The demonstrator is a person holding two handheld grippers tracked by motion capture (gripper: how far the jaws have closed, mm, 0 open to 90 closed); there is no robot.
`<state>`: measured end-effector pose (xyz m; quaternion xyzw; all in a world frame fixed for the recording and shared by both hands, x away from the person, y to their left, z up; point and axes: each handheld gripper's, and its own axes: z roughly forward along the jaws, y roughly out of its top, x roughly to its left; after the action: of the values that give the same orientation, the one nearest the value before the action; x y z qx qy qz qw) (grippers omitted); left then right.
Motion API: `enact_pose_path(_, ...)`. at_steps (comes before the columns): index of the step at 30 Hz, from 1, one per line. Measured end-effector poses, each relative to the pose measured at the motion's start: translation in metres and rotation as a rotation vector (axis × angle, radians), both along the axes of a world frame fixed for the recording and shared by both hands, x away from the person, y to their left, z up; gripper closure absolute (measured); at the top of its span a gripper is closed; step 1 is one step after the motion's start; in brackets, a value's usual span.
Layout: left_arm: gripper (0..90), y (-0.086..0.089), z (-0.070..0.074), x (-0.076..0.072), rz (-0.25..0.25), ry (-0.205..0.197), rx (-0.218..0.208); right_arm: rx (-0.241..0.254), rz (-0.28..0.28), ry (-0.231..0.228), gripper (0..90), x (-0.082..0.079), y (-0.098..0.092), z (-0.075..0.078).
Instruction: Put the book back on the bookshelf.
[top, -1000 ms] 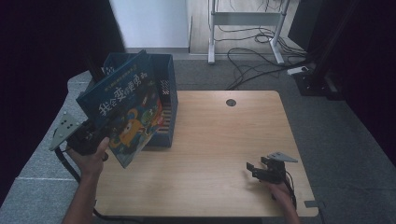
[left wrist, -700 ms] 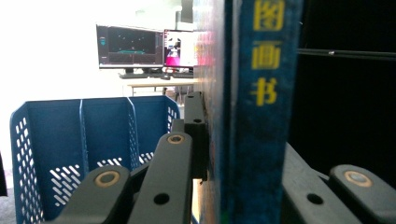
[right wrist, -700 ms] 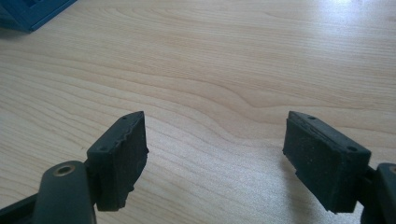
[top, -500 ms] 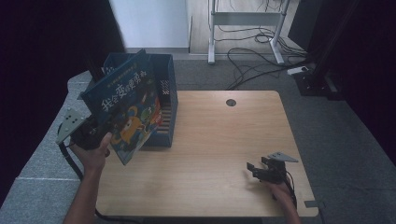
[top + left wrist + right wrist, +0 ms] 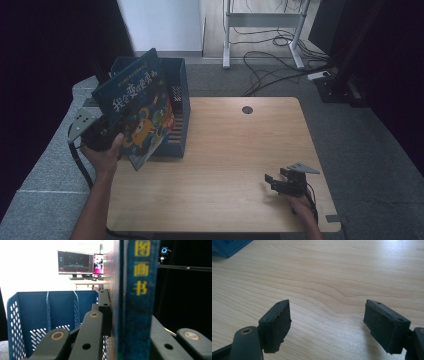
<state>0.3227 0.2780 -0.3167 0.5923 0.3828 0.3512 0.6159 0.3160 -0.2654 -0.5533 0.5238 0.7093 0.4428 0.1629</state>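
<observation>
A dark blue picture book (image 5: 134, 111) with yellow characters and a colourful cartoon cover is held tilted in the air over the left side of a blue perforated basket (image 5: 180, 95). My left gripper (image 5: 102, 136) is shut on the book's lower edge. In the left gripper view the book's spine (image 5: 139, 302) stands upright, clamped between the black jaws of my left gripper (image 5: 130, 322), and the basket (image 5: 37, 312) lies behind it. My right gripper (image 5: 273, 181) rests open near the table's front right. Its pads (image 5: 277, 322) stand wide apart over bare wood.
The wooden table (image 5: 235, 145) has a round cable hole (image 5: 247, 109) at the back. The basket stands on its left edge and seems to hold another reddish book (image 5: 170, 121). Cables and a metal frame (image 5: 260, 30) lie on the floor behind. Monitors (image 5: 75, 262) stand far off.
My left hand has carried the book a little to the right, toward the basket. The right gripper has stayed where it was.
</observation>
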Motion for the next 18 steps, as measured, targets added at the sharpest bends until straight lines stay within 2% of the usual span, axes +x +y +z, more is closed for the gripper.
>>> enact_pose_path(12,81.9,-0.004,0.001,0.018,0.052,0.0,0.005,-0.001,0.0,-0.003,21.2,0.0,0.0,0.0)
enact_pose_path(18,81.8,-0.008,0.003,0.028,0.055,0.0,0.004,-0.001,0.003,-0.001,21.1,0.001,-0.001,0.0)
